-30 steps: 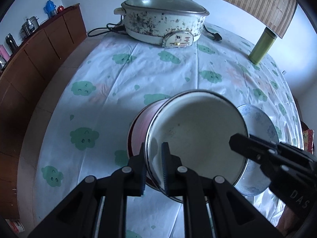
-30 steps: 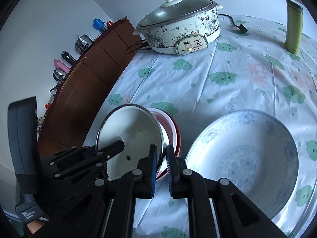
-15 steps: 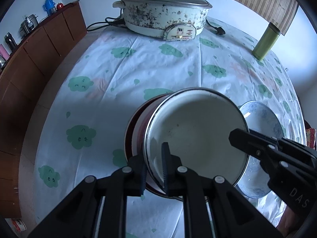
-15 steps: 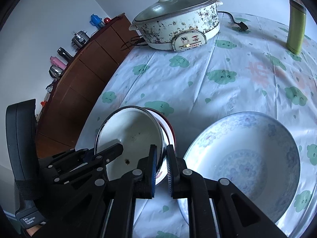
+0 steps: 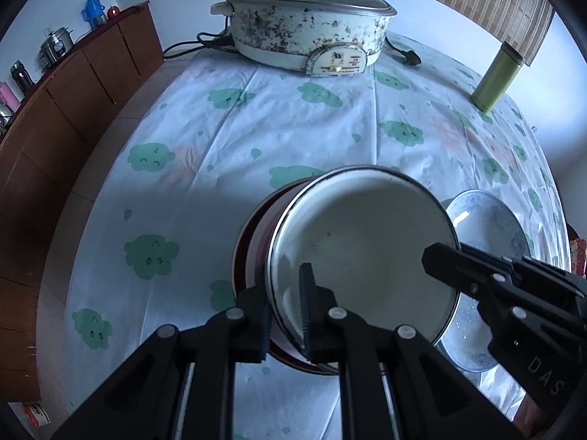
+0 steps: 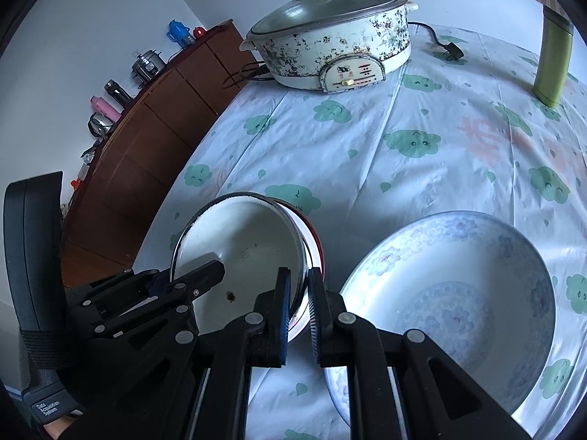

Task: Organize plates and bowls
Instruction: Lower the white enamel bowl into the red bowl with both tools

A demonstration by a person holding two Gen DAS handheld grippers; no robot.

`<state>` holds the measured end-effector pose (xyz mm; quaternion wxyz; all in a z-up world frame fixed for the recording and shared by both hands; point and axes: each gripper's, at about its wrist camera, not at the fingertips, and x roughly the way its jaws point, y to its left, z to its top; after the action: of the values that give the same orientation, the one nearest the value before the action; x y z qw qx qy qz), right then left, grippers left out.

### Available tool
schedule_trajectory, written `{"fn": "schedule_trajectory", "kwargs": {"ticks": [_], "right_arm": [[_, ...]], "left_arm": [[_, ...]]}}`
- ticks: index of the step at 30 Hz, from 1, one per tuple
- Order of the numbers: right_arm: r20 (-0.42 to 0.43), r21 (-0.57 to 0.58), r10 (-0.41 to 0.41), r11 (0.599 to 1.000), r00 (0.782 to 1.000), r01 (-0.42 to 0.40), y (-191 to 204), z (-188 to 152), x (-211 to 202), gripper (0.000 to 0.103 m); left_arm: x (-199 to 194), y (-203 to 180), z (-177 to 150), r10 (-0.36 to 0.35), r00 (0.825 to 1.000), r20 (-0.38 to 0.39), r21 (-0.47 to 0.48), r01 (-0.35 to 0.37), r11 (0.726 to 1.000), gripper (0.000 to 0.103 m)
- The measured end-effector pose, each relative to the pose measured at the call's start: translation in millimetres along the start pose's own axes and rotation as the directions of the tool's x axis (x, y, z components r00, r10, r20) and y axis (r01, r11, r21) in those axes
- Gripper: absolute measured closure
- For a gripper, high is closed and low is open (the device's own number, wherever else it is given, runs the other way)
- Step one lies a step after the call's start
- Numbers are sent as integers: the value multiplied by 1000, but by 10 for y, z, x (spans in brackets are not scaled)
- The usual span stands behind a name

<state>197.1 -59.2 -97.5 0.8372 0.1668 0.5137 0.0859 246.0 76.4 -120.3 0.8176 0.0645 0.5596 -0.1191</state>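
White enamel bowl [image 5: 361,256] has sunk closer into the red bowl [image 5: 253,242].
Both left gripper [image 5: 285,310] and right gripper [image 6: 299,306] clamp its rim; lower level, release together.

White enamel bowl [image 5: 363,253], red-rimmed bowl [image 5: 253,245] — blue-floral plate [image 6: 458,293], green-cloud tablecloth [image 5: 293,128]

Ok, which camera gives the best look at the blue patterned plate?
The right wrist view. The blue patterned plate fills the lower right there, with most of its inside and its pattern visible. In the left wrist view it sits at the right edge, largely hidden behind the white bowl and the right gripper.
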Motion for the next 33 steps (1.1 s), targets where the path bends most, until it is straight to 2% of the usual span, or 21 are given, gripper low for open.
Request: {"fn": "schedule_trajectory", "kwargs": {"ticks": [14,25,33], "right_arm": [[30,-12,-16,1000,999,16,9,48,-140,92],[24,6,-8,1000,1000,8,-19,9,-172,92],[7,-9,-4,1000,1000,4,28,-5,-93,91]], "left_arm": [[0,-51,15,-12,1000,-5,9,13,1000,92],[-37,-86,27,-4,1000,-2,31,4,1000,92],[-3,-12,-2,1,1000,-14,10,0,1000,92]]}}
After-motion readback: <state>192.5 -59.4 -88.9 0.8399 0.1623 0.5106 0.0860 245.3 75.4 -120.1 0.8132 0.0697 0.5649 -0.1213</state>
